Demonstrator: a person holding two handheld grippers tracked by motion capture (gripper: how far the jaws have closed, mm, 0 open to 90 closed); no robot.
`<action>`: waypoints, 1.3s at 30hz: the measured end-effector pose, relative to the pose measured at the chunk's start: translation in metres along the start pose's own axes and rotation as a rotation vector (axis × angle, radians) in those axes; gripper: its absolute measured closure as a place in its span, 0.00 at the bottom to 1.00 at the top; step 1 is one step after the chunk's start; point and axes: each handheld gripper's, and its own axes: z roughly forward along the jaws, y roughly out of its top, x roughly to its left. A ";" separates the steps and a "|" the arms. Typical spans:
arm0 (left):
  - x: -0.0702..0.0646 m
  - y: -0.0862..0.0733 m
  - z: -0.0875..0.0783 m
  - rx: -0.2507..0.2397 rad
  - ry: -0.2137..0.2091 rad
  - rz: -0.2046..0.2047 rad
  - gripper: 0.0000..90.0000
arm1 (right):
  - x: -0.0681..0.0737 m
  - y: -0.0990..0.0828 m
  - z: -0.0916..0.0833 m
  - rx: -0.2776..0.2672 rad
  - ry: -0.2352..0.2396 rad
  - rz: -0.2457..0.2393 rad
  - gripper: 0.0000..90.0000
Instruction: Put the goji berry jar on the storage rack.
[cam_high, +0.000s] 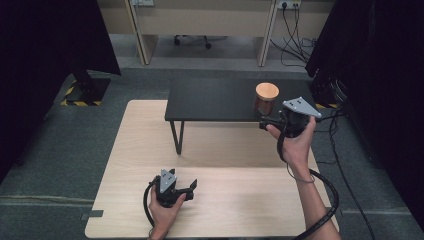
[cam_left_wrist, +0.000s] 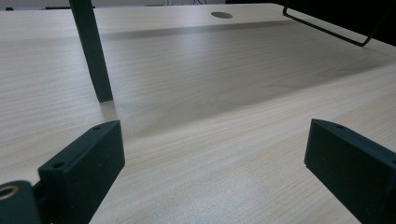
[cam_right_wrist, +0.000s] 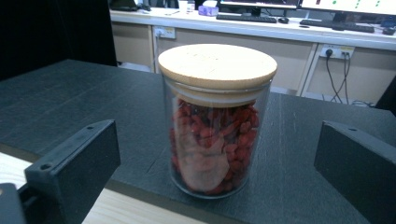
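Black shelf holds jar before right gripper.

A glass jar of red berries, wooden-lidded, stands upright near the black shelf's front edge.
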 end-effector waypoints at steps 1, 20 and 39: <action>0.000 0.000 0.000 0.000 0.000 -0.001 0.05 | 0.000 -0.001 -0.002 -0.002 0.001 0.002 0.00; 0.000 0.000 0.000 -0.001 0.002 0.001 0.05 | 0.006 -0.060 -0.051 -0.005 0.012 -0.023 0.00; -0.001 0.000 -0.001 0.001 0.004 0.006 0.05 | 0.017 -0.165 -0.064 0.146 -0.068 -0.017 0.01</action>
